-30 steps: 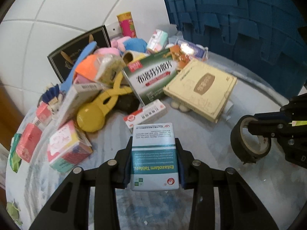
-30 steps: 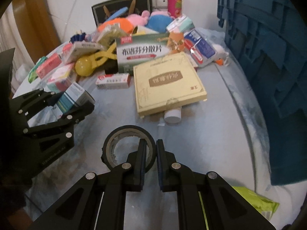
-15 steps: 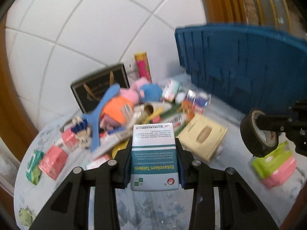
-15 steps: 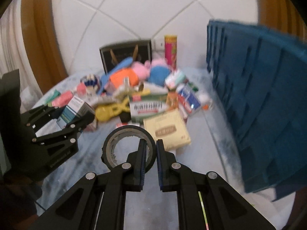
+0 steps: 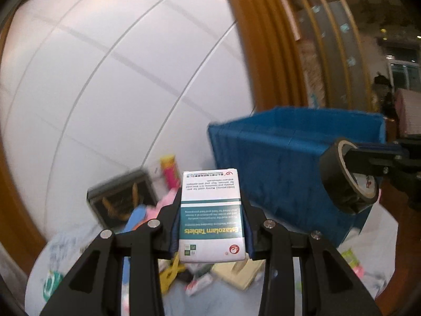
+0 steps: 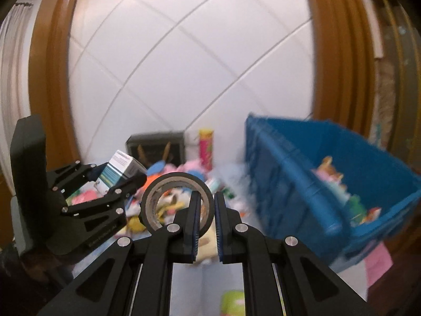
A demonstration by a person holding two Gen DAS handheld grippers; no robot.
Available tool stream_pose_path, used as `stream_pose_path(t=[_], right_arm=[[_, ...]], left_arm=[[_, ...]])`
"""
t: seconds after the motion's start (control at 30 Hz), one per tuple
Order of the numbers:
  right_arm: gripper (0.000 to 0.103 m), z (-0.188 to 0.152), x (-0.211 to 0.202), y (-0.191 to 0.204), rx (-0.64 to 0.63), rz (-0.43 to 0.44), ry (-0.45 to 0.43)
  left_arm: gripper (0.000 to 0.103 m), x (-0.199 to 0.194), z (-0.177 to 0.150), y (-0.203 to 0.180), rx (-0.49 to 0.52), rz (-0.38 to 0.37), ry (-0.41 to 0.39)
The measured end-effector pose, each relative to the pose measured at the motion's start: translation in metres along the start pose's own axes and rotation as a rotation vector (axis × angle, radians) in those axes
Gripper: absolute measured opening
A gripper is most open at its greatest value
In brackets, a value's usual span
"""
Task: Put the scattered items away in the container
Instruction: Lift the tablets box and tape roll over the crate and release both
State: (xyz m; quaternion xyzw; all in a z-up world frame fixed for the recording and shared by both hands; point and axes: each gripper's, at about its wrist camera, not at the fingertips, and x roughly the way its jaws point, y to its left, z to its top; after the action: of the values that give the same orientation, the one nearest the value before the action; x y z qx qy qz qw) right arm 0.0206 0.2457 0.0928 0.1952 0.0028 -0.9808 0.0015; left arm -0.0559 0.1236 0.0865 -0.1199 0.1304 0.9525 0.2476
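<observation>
My left gripper [image 5: 211, 220] is shut on a white and teal tablet box [image 5: 211, 210], held high above the table; it also shows in the right wrist view [image 6: 115, 173]. My right gripper [image 6: 206, 210] is shut on the wall of a black tape roll [image 6: 176, 202], also held high, and seen at the right of the left wrist view [image 5: 347, 176]. The blue crate [image 6: 315, 184] stands to the right and holds several items. The scattered pile [image 6: 179, 181] lies below on the table, blurred.
A black gift bag [image 6: 155, 144] and a red and yellow tube [image 6: 205, 147] stand at the back by the white tiled wall. A tan flat box [image 5: 236, 268] lies near the crate. Green and pink packets [image 6: 232, 302] lie at the table's near edge.
Both grippers have risen well above the table with their loads, and the views have tilted up. The crate's open top has come into the right wrist view.
</observation>
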Motion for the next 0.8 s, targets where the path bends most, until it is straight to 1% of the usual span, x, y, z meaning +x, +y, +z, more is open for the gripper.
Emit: stream_pose_path(t=[0.1,0.23,0.33,0.4,0.5,0.6,0.7,0.8], right_arm=[[0.010,0.019,-0.016,-0.023,0.023,-0.046,-0.051],[0.010,0.047,-0.039,-0.072,0.064,-0.117,-0.117],[0.010,0.067,-0.048,-0.116,0.081,-0.154,-0.134],[0.010,0.080,-0.048,-0.149,0.084,-0.174,-0.120],[0.010,0.091,-0.043,-0.193,0.086,-0.193,-0.088],[0.010,0.100,-0.032,-0.235,0.101,-0.203,-0.048],[0.010,0.106,-0.012,-0.273,0.117,-0.211,-0.006],[0.011,0.110,0.011,-0.302,0.138,-0.213,0.032]], left_arm=[[0.036,0.005,0.033,-0.022,0.022,-0.027,-0.046],[0.036,0.017,0.079,-0.059,0.054,-0.054,-0.105],[0.036,0.029,0.113,-0.091,0.051,-0.079,-0.136],[0.036,0.042,0.133,-0.113,0.054,-0.094,-0.143],[0.036,0.070,0.159,-0.151,0.075,-0.099,-0.136],[0.036,0.099,0.179,-0.183,0.088,-0.099,-0.109],[0.036,0.126,0.192,-0.203,0.086,-0.091,-0.068],[0.037,0.148,0.200,-0.218,0.092,-0.079,-0.013]])
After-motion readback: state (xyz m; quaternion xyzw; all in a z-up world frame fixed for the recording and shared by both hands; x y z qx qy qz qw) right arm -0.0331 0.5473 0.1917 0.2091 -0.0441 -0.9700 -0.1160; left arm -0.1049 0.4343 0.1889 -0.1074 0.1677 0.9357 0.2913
